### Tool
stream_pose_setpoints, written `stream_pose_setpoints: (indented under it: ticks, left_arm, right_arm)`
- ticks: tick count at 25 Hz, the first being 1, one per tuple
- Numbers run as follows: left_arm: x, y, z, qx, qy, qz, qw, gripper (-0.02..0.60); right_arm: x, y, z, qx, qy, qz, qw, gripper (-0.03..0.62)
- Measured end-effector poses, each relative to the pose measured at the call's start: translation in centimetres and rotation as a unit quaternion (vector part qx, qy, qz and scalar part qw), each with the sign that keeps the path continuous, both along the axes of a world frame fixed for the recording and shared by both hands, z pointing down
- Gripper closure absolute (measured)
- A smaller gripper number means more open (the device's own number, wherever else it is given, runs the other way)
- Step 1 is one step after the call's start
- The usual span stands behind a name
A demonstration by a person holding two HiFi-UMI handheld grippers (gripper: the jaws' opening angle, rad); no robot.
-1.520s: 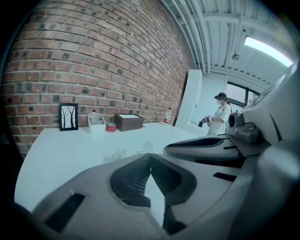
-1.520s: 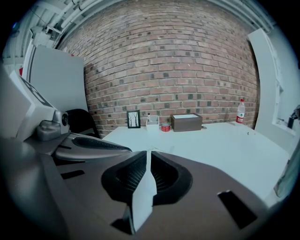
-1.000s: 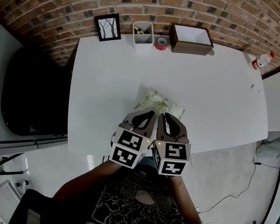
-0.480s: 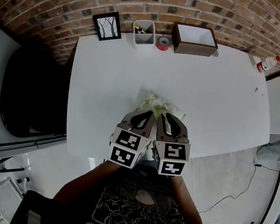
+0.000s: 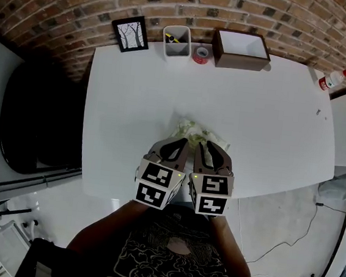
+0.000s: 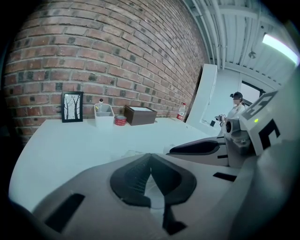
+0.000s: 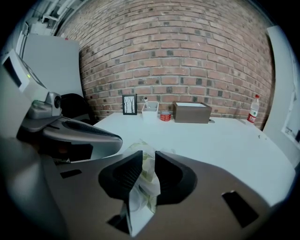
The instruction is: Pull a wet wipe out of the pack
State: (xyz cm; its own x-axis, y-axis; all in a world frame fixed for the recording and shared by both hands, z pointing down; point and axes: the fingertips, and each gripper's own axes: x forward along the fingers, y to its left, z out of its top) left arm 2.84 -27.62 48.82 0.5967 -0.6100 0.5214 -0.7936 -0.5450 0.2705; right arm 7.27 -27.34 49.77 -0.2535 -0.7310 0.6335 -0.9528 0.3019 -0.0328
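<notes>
Green-printed film of the pack point(image 7: 146, 171) is sitting pinched between the jaws of the right gripper point(image 7: 148, 157), which are standing only a sliver apart with the crinkled material filling the gap and poking up past the tips. Whether a wipe is coming along with that film I cannot tell. The left gripper point(image 6: 150, 157) is pressing its jaws together at the tips. A pale patch is showing in the hollow behind them, and I cannot tell if that is a caught edge of film or just the table point(image 5: 134, 100). In the head view the pack point(image 5: 199, 133) is lying on the white table toward the near edge, with both grippers side by side and their tips touching its near end. The main risk, as I am judging it, is that the right gripper is gripping wrapper rather than wipe, so a pull would be lifting or dragging the whole light pack instead of drawing a sheet out. If the left gripper is not truly anchoring the pack, the pack could be slipping off the near edge. The grippers are also crowding each other and could be knocking together. Counting: two grippers, one pack, and along the far edge one framed picture point(image 5: 129, 34), one white tub point(image 5: 177, 41), one red tape roll point(image 5: 199, 54) and one brown box point(image 5: 241, 48). One bottle point(image 5: 330, 79) is standing off to the right.
</notes>
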Motion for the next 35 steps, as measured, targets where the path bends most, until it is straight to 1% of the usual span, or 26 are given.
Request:
stream_pose_setpoints:
  ticks: [6, 9, 11, 18, 35]
  left_arm:
    - [-0.3, 0.0, 0.1, -0.003, 0.000, 0.000, 1.0000, 0.569]
    - [-0.3, 0.0, 0.1, -0.003, 0.001, 0.000, 1.0000, 0.570]
    - [-0.3, 0.1, 0.1, -0.002, 0.001, 0.000, 1.0000, 0.569]
    - [-0.1, 0.6, -0.3, 0.003, 0.002, 0.006, 1.0000, 0.570]
    - [-0.2, 1.6, -2.1, 0.029, 0.008, 0.029, 0.9991, 0.569]
  right_arm:
    - [0.3, -0.1, 0.7, -0.017, 0.000, 0.014, 1.000, 0.523]
    - [0.5, -0.1, 0.9, -0.016, 0.007, 0.018, 1.000, 0.560]
    - [0.6, -0.1, 0.9, -0.015, 0.005, 0.020, 1.000, 0.571]
    - [0.5, 0.4, 0.6, -0.013, -0.007, 0.020, 1.000, 0.577]
    - [0.8, 0.8, -2.3, 0.031, -0.011, 0.044, 0.998, 0.579]
